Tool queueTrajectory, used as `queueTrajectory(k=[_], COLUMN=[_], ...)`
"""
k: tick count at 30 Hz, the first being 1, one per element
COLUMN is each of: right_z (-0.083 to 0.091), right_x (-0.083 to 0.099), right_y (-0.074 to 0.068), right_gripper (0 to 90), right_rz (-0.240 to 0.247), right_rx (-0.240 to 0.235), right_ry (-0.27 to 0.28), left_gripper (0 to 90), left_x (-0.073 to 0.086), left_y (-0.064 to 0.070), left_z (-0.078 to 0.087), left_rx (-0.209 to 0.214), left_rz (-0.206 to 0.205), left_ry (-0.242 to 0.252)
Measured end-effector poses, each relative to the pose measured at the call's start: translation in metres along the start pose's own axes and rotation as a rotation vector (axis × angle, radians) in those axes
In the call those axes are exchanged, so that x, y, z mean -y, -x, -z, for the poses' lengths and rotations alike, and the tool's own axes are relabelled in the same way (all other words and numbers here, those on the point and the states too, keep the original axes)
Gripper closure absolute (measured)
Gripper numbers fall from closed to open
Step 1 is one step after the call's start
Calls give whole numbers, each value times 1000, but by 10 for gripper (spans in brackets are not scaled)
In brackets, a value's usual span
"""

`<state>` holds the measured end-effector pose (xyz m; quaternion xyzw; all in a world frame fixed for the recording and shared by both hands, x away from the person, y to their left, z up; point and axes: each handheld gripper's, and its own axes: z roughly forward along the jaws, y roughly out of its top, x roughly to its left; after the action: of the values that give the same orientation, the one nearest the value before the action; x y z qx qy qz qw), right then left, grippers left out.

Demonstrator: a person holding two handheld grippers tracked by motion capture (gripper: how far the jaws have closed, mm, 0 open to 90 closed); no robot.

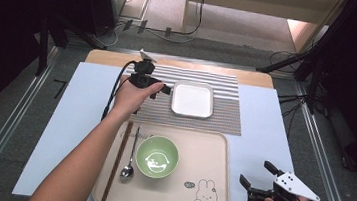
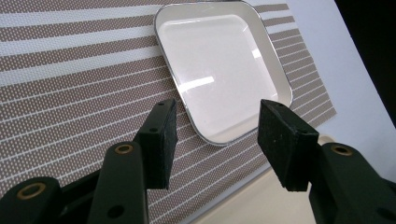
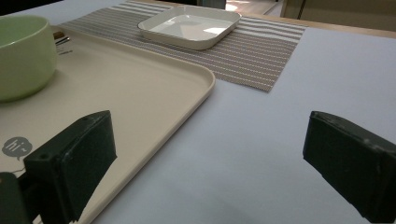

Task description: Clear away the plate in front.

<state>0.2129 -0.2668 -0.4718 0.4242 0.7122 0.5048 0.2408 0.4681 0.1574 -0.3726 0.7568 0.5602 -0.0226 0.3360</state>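
Pale blue table (image 1: 264, 124), striped placemat (image 1: 225, 118) at far side bearing white square dish (image 1: 192, 99), empty. Cream tray (image 1: 211, 154) nearer, holding green bowl (image 1: 157, 156), spoon (image 1: 129, 165) and chopsticks (image 1: 117, 160) at its left. Left gripper (image 1: 165, 89) just beside dish, jaws apart, holding nothing; right gripper (image 1: 254, 175) wide open, empty, right of tray.

tray (image 3: 154, 93) | grey speech bubble (image 3: 16, 146) reads "hi~" | script print at far-left corner unreadable

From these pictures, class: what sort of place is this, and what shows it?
Probably a recording lab staged as a dining table: placemat with white dish, tray with bowl, and floor cables.
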Motion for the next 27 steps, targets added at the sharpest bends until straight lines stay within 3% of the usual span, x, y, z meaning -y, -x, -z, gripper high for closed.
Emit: queueTrajectory(k=[5,12,17,23,27], right_z=[0,2,2,1,2], right_x=[0,0,1,1,1], right_y=[1,3,3,4,4], right_gripper=[26,26,26,29,29], right_rz=[-7,-6,-14,-15,-16], right_rx=[1,3,3,2,2], right_ry=[0,6,5,4,3], left_gripper=[519,535,563,619,625], left_x=[-8,-17,-23,-29,-30], left_y=[-4,-8,-10,-13,-18], left_z=[-13,-31,-43,-59,-68], left_rx=[-10,15,-11,-32,-65], left_rz=[29,76,82,129,138], left_ry=[-12,-27,-49,-58,-82])
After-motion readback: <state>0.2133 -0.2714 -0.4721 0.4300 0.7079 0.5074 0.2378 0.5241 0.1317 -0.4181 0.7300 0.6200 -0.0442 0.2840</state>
